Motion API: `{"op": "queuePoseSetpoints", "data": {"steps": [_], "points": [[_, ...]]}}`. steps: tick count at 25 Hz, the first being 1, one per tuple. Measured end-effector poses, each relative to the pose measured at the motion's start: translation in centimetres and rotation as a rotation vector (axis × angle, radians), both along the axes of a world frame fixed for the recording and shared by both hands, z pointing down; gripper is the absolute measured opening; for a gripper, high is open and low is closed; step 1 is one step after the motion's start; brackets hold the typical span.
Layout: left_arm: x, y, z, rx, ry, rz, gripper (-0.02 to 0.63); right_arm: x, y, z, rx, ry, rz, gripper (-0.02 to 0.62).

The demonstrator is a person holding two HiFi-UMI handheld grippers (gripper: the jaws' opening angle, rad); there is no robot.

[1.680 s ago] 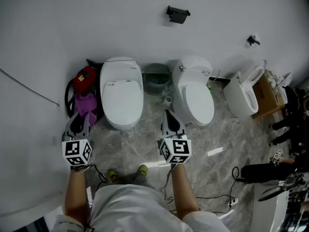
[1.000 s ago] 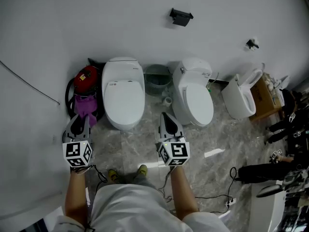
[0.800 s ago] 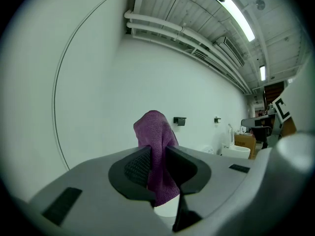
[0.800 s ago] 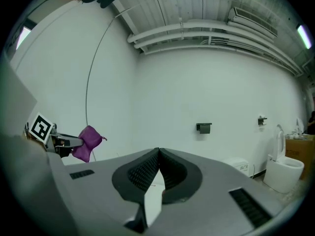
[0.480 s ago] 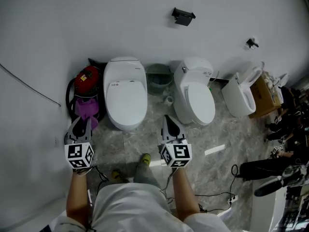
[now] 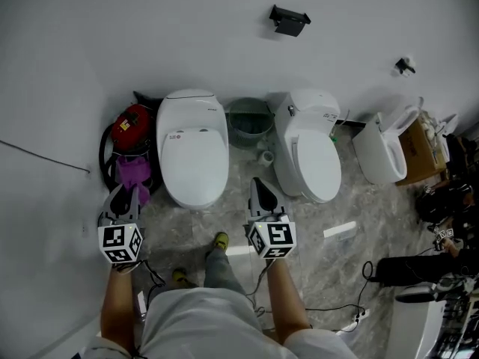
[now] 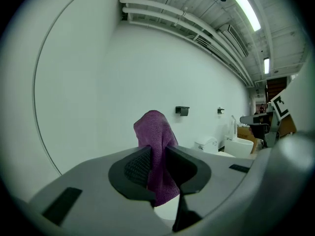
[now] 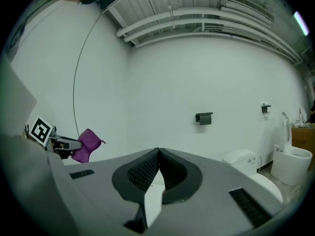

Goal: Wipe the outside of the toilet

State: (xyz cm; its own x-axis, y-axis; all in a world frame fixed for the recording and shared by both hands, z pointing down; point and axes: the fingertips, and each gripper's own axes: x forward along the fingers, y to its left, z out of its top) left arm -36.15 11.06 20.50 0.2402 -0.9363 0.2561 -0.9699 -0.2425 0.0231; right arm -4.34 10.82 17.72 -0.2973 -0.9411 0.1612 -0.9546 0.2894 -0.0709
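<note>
Purple cloth (image 7: 154, 134), white toilet (image 6: 193, 155)

On the grey marbled floor (image 6: 224, 214), reckoned from the person's shoes (image 6: 221, 241), stand a red canister (image 6: 129, 124) at eleven o'clock, a white toilet (image 6: 191, 152) at twelve, a green bin (image 6: 249, 122) beside it, a second toilet (image 6: 310, 152) at one and a third toilet (image 6: 382, 154) at two.

Grey bin (image 6: 249, 122); red canister (image 6: 129, 124)
</note>
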Motion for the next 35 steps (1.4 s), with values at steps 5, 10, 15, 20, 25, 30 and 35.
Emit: {"op": "queuePoseSetpoints", "data": {"steps": [5,10,15,20,25,30,35], "points": [[2.3,-5.6,2.4,-0.060,-0.027,-0.066,0.097,2.5,-7.2,2.8,-0.053,-0.012,-0.061,0.008],[3.9,-10.3,6.0,-0.115,-0.053,-0.141,0.097,4.9,-13.4,6.3,-0.075,-0.025,-0.116,0.008],[4.3,-13.5,9.9,-0.160,-0.059,-0.188,0.097,5.3,-17.3,10.5,-0.108,-0.020,-0.171,0.008],[3.5,-16.6,15.1,-0.207,-0.067,-0.211,0.097,4.3,-20.0,15.3,-0.140,-0.026,-0.183,0.008],[1.6,-19.7,20.9,-0.245,-0.054,-0.208,0.097,2.3,-22.6,20.4,-0.150,-0.023,-0.157,0.008],[0.0,-21.4,25.5,-0.281,-0.049,-0.190,0.097,1.3,-23.6,24.5,-0.184,-0.043,-0.107,0.008],[-2.2,-22.0,27.6,-0.306,-0.044,-0.161,0.097,-0.3,-23.7,26.2,-0.214,-0.057,-0.057,0.008]]}}
